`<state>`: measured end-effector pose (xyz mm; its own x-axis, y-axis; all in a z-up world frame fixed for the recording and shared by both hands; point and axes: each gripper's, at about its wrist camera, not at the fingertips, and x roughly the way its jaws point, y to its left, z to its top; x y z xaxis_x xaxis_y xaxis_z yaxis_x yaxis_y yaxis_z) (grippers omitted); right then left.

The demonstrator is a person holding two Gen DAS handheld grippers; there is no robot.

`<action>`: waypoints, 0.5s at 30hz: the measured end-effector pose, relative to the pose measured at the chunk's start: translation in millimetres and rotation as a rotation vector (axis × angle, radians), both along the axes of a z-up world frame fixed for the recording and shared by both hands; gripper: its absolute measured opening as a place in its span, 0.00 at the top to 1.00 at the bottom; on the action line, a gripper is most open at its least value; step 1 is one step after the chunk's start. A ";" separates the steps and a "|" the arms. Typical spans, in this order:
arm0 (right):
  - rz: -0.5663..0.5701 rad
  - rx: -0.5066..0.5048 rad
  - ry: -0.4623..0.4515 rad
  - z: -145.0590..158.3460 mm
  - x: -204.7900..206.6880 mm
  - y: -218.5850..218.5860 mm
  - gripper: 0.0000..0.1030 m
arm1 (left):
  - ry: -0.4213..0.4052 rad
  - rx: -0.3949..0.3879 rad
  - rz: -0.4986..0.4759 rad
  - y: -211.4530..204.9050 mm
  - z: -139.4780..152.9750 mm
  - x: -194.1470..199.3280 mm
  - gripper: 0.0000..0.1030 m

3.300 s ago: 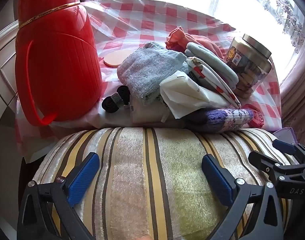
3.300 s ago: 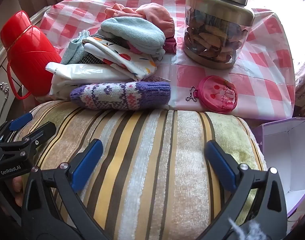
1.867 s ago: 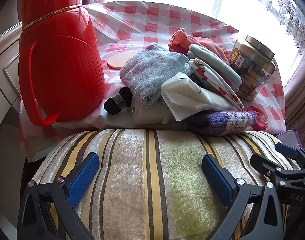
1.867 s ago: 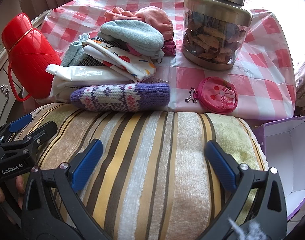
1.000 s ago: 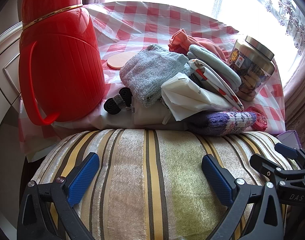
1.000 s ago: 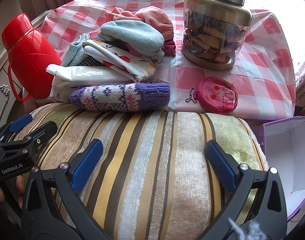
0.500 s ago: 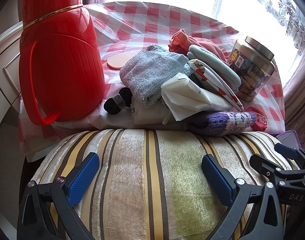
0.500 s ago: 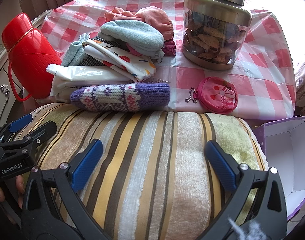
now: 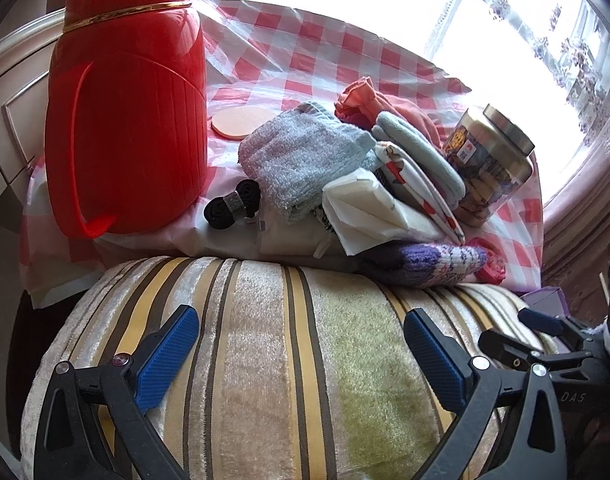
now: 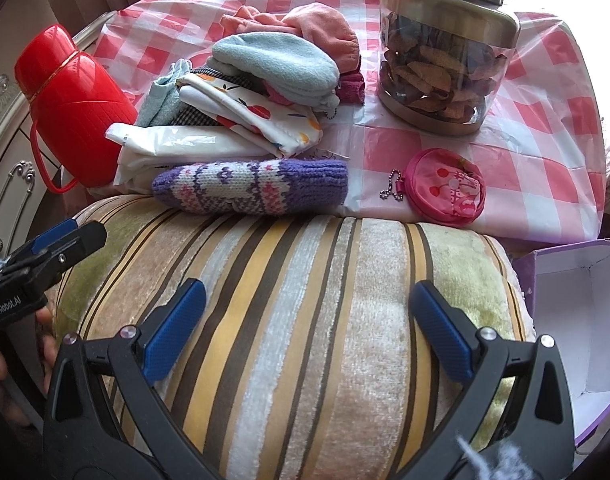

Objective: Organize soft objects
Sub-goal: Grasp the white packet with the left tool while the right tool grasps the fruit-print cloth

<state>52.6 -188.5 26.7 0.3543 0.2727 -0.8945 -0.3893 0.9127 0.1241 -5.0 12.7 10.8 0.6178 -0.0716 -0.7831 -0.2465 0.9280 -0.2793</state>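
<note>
The tabletop [image 10: 553,128], covered in a red-and-white checked plastic cloth, fills the far side of both views. Pressed against its near edge is a big striped velvet cushion [image 10: 305,320], banded in gold, cream, olive and brown; it bulges up in front of both cameras.

Over the cushion's left part hovers the left hand-held gripper [image 9: 301,354], its blue-padded fingers spread wide to either side of the stripes and closed on nothing. The right hand-held gripper [image 10: 305,330] is poised the same way over the right part, spread wide and empty too. Both point forward toward the tabletop, roughly level, side by side; each shows at the edge of the other's view. Whether the pads touch the velvet I cannot tell. A bit of the person's hand [image 10: 45,344] shows under the left tool.

On the left of the tabletop stands a red thermos jug [image 9: 125,120] with a gold band. To the right a glass jar [image 10: 441,60] with a metal lid sits upright, full of brown pieces.

Between them lies the pile of soft things [image 10: 245,92]: a pale blue towel, printed white cloth, a light blue mitt, pink fabric behind. A purple knitted sock [image 10: 249,188] lies at the pile's near side, touching the cushion's edge. A purple open box [image 10: 577,320] is at the far right, below the tabletop. A small pink coin pouch [image 10: 449,188] with a ball chain lies near the jar.
</note>
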 end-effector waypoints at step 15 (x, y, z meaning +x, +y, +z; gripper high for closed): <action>0.055 0.140 0.049 12.0 36.4 -42.9 0.00 | 0.013 -0.379 0.001 24.3 -9.8 57.6 0.00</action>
